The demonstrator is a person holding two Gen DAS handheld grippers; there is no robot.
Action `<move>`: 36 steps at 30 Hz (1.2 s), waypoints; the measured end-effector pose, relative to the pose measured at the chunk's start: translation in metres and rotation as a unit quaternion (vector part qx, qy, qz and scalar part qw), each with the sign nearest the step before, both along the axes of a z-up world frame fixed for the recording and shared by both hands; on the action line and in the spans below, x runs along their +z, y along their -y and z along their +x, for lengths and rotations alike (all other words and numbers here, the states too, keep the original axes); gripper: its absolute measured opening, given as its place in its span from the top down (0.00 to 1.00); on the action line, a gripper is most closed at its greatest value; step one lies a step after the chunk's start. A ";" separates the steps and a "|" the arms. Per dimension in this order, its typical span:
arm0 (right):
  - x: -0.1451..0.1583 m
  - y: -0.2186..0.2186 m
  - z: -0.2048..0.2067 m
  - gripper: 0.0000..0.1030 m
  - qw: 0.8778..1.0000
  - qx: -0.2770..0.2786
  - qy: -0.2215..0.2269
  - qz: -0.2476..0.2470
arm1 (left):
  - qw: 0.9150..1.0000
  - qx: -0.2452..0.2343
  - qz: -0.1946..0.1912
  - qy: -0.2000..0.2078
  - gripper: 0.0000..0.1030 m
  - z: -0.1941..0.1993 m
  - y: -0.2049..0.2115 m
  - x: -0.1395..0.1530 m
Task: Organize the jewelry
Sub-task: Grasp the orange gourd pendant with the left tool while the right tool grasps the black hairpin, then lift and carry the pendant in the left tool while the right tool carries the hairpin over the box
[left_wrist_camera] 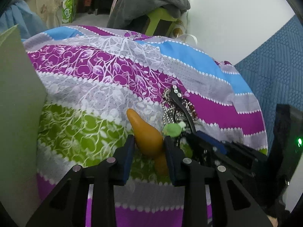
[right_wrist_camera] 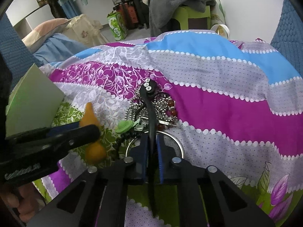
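Both grippers tilt steeply down over a bedspread (right_wrist_camera: 217, 102) striped in purple, grey, blue and green, side by side near its front edge. The right gripper (right_wrist_camera: 151, 147) has its blue-padded jaws closed tight on a long black hair clip (right_wrist_camera: 150, 109), which runs up between them; the clip's far end, set with three small white stones, points toward the middle of the spread. The left gripper (left_wrist_camera: 148, 147) is narrowly parted with its pads pressing the flanks of an orange gourd-shaped piece (left_wrist_camera: 147, 138), its slim neck pointing away. A grey-green box (left_wrist_camera: 17, 94) stands at the spread's left edge; its contents cannot be seen. Between the grippers lies a tangled jewelry heap (right_wrist_camera: 151, 109): silver ball chains, reddish beads (right_wrist_camera: 173, 111), a metal bangle (right_wrist_camera: 178, 143) and a small green charm (right_wrist_camera: 124, 125).
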State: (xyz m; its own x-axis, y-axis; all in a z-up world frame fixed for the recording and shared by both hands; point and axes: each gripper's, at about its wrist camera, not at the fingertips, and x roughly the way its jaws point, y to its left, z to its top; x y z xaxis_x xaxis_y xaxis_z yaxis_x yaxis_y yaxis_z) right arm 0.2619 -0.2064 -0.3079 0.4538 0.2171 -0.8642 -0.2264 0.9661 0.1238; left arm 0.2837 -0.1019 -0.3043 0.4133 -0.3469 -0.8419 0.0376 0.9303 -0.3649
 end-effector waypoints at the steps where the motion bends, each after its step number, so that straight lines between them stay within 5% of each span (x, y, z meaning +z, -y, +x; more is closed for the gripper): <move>1: 0.001 0.000 -0.001 0.94 1.000 -0.001 0.002 -0.001 | 1.000 -0.001 0.003 0.001 0.70 -0.003 -0.001 0.002; 15: 0.035 -0.010 -0.036 0.94 0.999 -0.021 0.022 0.022 | 0.999 -0.008 0.016 0.026 0.70 -0.052 -0.028 0.040; 36: 0.111 -0.045 -0.061 0.94 0.996 -0.052 0.069 0.005 | 0.998 -0.015 0.022 0.061 0.70 -0.061 -0.071 0.120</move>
